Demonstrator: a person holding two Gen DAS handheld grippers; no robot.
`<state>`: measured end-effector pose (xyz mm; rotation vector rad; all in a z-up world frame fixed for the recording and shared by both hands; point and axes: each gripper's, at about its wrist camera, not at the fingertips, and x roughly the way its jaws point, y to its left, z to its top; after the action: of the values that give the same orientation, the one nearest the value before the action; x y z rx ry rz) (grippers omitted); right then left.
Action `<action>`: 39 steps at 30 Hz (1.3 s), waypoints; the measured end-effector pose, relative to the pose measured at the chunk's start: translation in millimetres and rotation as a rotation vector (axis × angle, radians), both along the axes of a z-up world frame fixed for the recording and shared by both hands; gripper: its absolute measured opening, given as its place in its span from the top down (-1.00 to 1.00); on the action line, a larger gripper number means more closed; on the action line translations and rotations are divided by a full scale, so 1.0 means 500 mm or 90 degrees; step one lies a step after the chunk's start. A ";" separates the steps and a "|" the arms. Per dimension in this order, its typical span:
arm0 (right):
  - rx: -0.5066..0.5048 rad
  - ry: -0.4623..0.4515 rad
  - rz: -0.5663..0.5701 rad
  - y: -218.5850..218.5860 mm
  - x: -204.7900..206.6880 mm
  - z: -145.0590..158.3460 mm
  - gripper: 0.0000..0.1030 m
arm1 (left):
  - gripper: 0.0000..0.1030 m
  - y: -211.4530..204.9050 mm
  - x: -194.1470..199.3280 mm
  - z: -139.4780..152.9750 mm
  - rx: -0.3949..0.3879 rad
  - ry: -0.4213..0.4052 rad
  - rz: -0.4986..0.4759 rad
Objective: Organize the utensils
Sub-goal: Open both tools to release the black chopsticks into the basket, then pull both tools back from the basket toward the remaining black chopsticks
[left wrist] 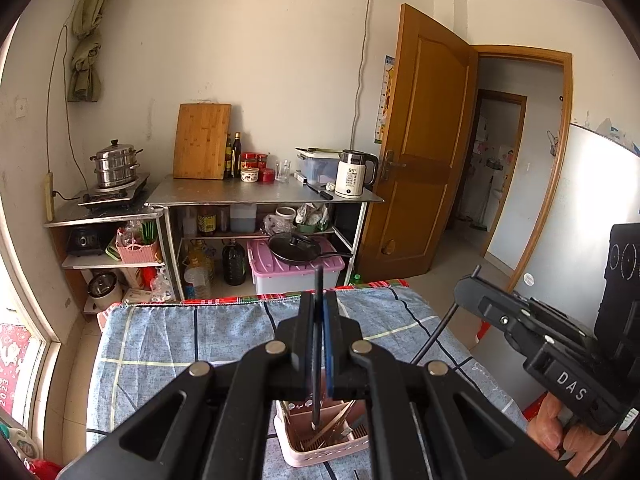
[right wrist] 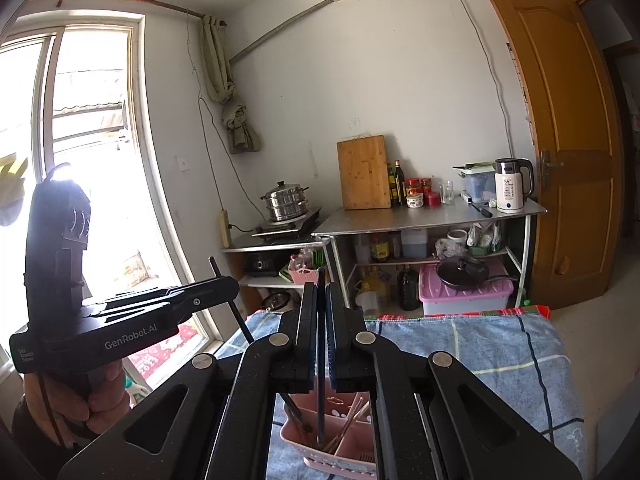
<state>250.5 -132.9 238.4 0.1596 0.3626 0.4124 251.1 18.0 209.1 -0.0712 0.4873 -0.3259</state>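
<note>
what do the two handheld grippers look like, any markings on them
Both are matte black plastic with flat parallel fingers on scissor-style links joined by round silver rivets. The left gripper has a blue pad on one finger, and its body reads "GenRobot.AI" in white, seen from the right wrist view. The right gripper shows white "DAS" lettering, seen from the left wrist view. No sleeves are visible.

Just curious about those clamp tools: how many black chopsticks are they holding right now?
2. One black chopstick is pinched upright in the left hand-held gripper, one in the right hand-held gripper. The pink utensil basket below may hide more.
</note>
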 end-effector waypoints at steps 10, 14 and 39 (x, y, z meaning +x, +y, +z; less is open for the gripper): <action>-0.028 0.076 -0.003 0.012 0.029 -0.123 0.93 | 0.91 0.014 0.026 -0.120 -0.009 0.073 0.000; -0.041 0.106 0.003 0.019 0.035 -0.161 0.93 | 0.91 0.015 0.031 -0.162 -0.005 0.099 0.007; -0.014 0.066 -0.011 -0.088 -0.153 -0.138 0.66 | 0.32 0.036 -0.175 -0.154 -0.023 0.016 0.013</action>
<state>174.2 -176.9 169.5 0.1626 0.4675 0.3845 163.6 36.0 131.9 -0.1163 0.5057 -0.3138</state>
